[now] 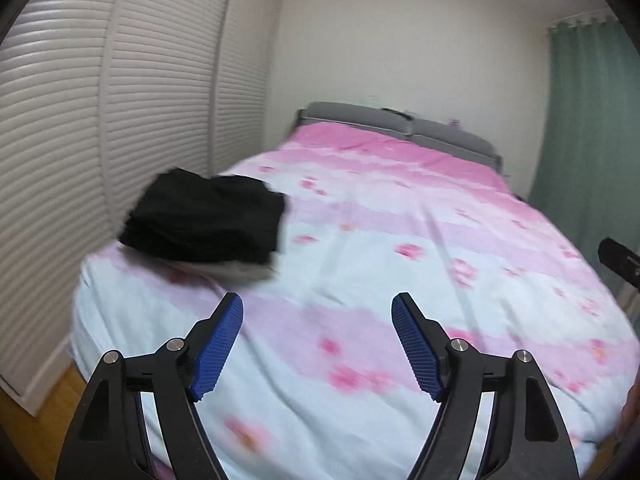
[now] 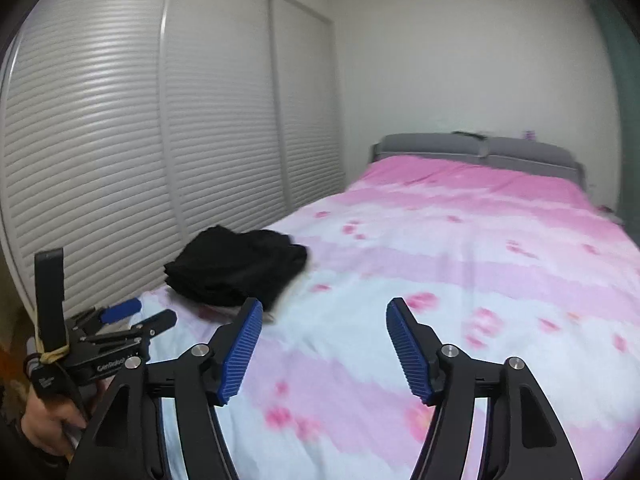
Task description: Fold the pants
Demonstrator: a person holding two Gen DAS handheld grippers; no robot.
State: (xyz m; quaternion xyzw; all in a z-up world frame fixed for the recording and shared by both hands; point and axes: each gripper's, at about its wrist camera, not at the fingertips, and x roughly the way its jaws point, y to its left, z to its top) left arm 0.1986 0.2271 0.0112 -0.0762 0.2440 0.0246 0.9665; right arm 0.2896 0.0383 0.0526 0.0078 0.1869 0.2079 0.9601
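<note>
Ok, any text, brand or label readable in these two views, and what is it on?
"GenRobo": white print on the body of the left tool, cut off by the right tool.
Small white label lower on the handle: too small to read.
Nothing else.

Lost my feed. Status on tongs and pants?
Left tongs open, empty. Right tongs open, empty. Black pants folded on bed, near corner. Nothing in the way.
</note>
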